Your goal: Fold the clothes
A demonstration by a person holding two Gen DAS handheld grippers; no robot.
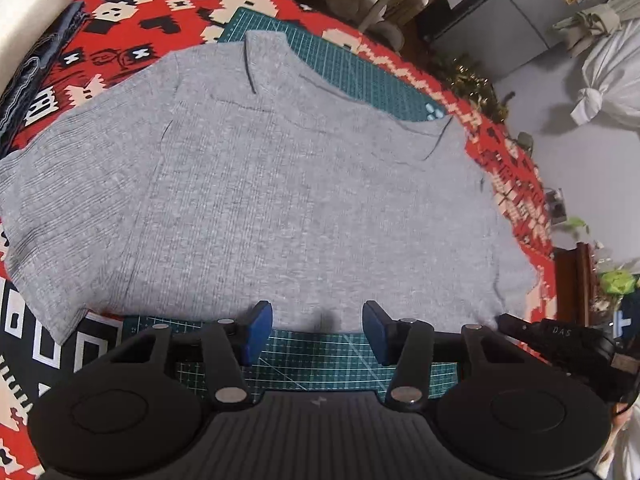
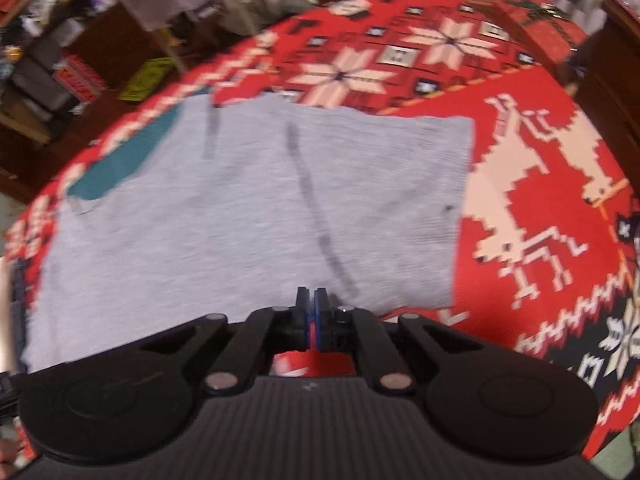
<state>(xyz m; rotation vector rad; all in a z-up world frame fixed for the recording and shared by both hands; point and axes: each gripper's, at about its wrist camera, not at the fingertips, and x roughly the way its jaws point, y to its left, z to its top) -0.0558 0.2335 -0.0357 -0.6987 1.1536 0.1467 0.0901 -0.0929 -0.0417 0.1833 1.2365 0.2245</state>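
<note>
A gray shirt (image 1: 280, 184) lies spread out flat on a table. Under it is a green mat (image 1: 316, 360) with white grid lines, and under that a red cloth (image 1: 132, 8) with white and black knit shapes covers the table. The shirt's collar end is at the far side in the left wrist view, where a strip of the green mat shows past it. One short sleeve sticks out to the left.

The left gripper (image 1: 317, 332) hangs just over the near edge of the shirt. Its two blue pads (image 1: 256, 330) are apart, with nothing between them but the mat below. They do not pinch the shirt.

The right gripper (image 2: 311, 312) is at another edge of the shirt. Its pads are pressed together. The picture is blurry here, so it may have a bit of the gray cloth caught between the tips, but I cannot tell for sure. Beside it the red cloth shows a white deer (image 2: 532, 208) and big white snowflakes (image 2: 340, 76).

A white bag (image 1: 612, 76) tied shut sits on the floor far off; what is in it is hidden.
</note>
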